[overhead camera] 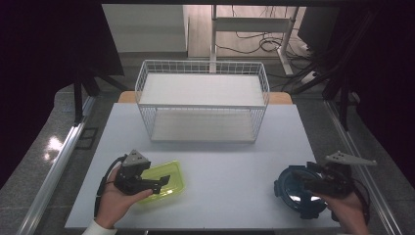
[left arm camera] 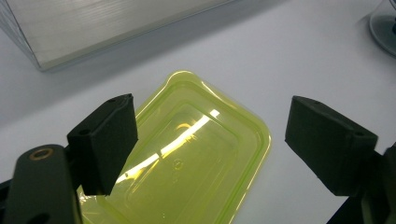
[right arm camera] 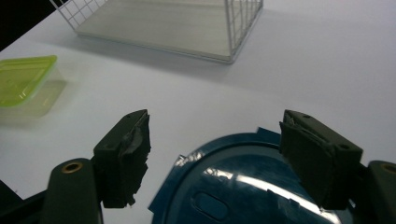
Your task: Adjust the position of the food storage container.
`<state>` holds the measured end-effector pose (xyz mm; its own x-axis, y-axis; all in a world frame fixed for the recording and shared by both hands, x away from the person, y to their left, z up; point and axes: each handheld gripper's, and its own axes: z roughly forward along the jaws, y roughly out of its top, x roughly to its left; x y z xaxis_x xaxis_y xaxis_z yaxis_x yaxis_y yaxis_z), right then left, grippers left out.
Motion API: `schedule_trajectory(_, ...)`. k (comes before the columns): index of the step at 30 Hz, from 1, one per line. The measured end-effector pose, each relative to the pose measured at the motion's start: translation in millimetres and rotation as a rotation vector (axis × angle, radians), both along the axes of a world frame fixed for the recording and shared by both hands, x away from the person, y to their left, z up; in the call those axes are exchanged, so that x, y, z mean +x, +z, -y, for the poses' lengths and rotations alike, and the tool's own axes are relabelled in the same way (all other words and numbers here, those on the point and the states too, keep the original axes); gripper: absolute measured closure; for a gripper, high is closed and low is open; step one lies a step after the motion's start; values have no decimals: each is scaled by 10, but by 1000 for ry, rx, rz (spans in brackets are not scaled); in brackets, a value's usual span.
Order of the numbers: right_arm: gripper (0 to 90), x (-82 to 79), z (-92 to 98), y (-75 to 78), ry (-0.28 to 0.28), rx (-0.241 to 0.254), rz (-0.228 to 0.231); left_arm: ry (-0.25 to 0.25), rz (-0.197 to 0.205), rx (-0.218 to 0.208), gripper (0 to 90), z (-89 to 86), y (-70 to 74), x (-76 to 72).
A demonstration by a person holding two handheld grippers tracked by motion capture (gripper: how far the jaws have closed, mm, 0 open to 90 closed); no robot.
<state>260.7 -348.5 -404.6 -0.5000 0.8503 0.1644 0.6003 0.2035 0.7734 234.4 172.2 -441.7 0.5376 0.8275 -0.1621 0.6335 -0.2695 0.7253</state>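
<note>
Grippers hovering over two food containers on a pale table (overhead camera: 210, 161). Left gripper (overhead camera: 164, 182), jaws standing wide apart and pressing on nothing, hanging just above a yellow-green container (overhead camera: 169, 188) at the near left of the table. Lying flat there, rectangular with rounded corners, see-through, its raised lid stepped toward the middle and catching a bright streak of light in the left gripper view (left arm camera: 196, 154). Seen from the right gripper view (right arm camera: 25, 81) as a shallow tub, clear below and green on top.

Right gripper (overhead camera: 299, 183), jaws likewise apart and gripping nothing, poised over a round dark blue container (overhead camera: 293, 193) at the near right, well apart from the green one. Glossy lid, see-through in the middle, with small tabs jutting from the rim and an oval mark near the centre, showing between the black jaws in the right gripper view (right arm camera: 247, 186); whether the pads are touching the rim cannot be told.

Standing at the far middle of the table, a white wire basket rack (overhead camera: 203, 100) with two pale shelves.
</note>
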Motion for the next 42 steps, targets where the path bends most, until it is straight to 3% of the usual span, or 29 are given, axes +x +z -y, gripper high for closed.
schedule_trajectory(13,377,-29,451,-8,-104,-65,-29,-6,-12,16,164,29,-30,3)
schedule_trajectory(14,456,-41,534,-20,-123,-82,-36,-7,-13,20,164,37,-34,3)
schedule_trajectory(16,494,-48,568,-23,-120,-73,-42,-7,-13,20,163,38,-34,3)
schedule_trajectory(17,585,-57,627,-29,-121,-72,-53,-6,-13,21,162,41,-33,3)
schedule_trajectory(20,701,-63,699,-43,-152,-102,-75,-8,-13,22,163,45,-31,1)
schedule_trajectory(28,852,-114,854,-97,-216,-160,-118,-1,-13,23,162,28,-31,0)
schedule_trajectory(32,882,-126,927,-161,-263,-215,-155,-3,-16,27,162,38,-35,2)
schedule_trajectory(38,886,-121,955,-281,-271,-270,-214,-7,-19,28,161,59,-34,-5)
schedule_trajectory(42,886,-123,914,-353,-257,-279,-251,-8,-21,33,160,58,-42,-1)
